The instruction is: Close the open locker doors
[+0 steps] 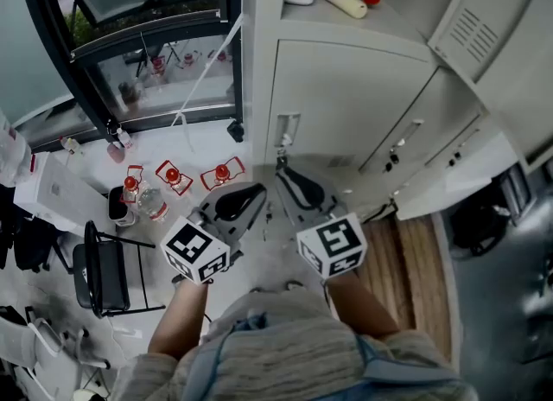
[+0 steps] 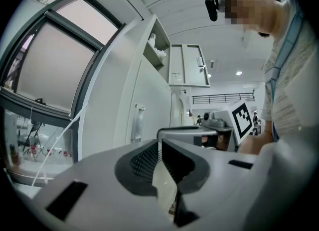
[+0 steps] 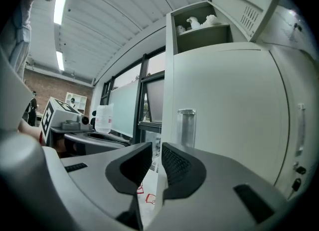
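Left gripper (image 2: 160,145), right gripper (image 3: 156,148): I read both pairs of fingers a narrow slit apart, empty, facing the lockers. Top door (image 3: 239,6) stands open in the right gripper view; only the head view shows the lower doors (image 1: 436,144) ajar, at right.

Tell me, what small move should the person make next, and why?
Likely lift the right gripper toward the swung-out upper door: the top compartment stands open with things inside, while that gripper sits low before a closed door, its jaws holding nothing.
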A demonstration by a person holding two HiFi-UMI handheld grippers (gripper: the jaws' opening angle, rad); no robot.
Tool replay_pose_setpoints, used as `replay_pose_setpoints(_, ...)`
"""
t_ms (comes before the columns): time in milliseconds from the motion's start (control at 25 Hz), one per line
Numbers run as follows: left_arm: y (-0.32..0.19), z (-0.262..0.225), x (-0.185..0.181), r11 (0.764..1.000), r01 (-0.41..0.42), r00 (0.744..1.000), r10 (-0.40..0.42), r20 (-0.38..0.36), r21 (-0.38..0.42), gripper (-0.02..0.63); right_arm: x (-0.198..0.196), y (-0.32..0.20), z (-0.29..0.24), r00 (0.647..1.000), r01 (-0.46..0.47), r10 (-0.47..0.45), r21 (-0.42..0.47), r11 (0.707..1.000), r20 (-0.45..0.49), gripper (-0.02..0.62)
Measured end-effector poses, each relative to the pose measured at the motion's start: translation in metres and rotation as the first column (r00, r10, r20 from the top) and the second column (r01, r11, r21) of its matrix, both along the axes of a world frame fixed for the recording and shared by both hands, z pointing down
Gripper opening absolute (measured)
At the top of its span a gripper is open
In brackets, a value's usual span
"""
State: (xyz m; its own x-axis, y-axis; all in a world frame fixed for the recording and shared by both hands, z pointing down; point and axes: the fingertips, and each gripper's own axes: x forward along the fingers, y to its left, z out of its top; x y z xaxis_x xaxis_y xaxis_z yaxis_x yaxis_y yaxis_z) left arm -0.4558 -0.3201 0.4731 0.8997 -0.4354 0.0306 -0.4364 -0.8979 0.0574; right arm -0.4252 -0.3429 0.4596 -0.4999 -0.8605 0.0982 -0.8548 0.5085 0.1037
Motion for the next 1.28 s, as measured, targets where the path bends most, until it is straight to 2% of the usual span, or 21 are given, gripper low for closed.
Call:
replay_pose_setpoints(280,0.008,-0.001,-0.011,0.999,0.043,0.998,-0.043,-0.047,-0.002,0.006,-0.009,0.025,-0.001,0.989,0.114,-0.118,0.049,0.992,0.087,0.060)
replay_pose_setpoints(560,0.014,-0.004,-0.019,0.998,0.059,0.995,-0.057,-0.081,0.018,0.006,-0.021,0.035,0.003,0.977,0.179,-0.184,0.052,0.982,0.105,0.058)
replay_pose_setpoints(640,0.015,-0.005,-0.019,0.998,0.058,0.995,-0.056,-0.082,0.022,0.006,-0.023,0.037,0.003,0.975,0.193,-0.198,0.057,0.979,0.100,0.004)
replay_pose_setpoints(880,0.018,-0.006,-0.020,0.998,0.054,0.996,-0.052,-0.078,0.028,0.006,-0.036,0.044,0.002,0.968,0.226,-0.226,0.011,0.974,0.106,0.003)
replay_pose_setpoints(1280,0.021,-0.008,-0.026,0.998,0.055,0.995,-0.053,-0.082,0.030,0.006,-0.034,0.045,0.001,0.967,0.237,-0.240,0.048,0.970,0.090,0.003)
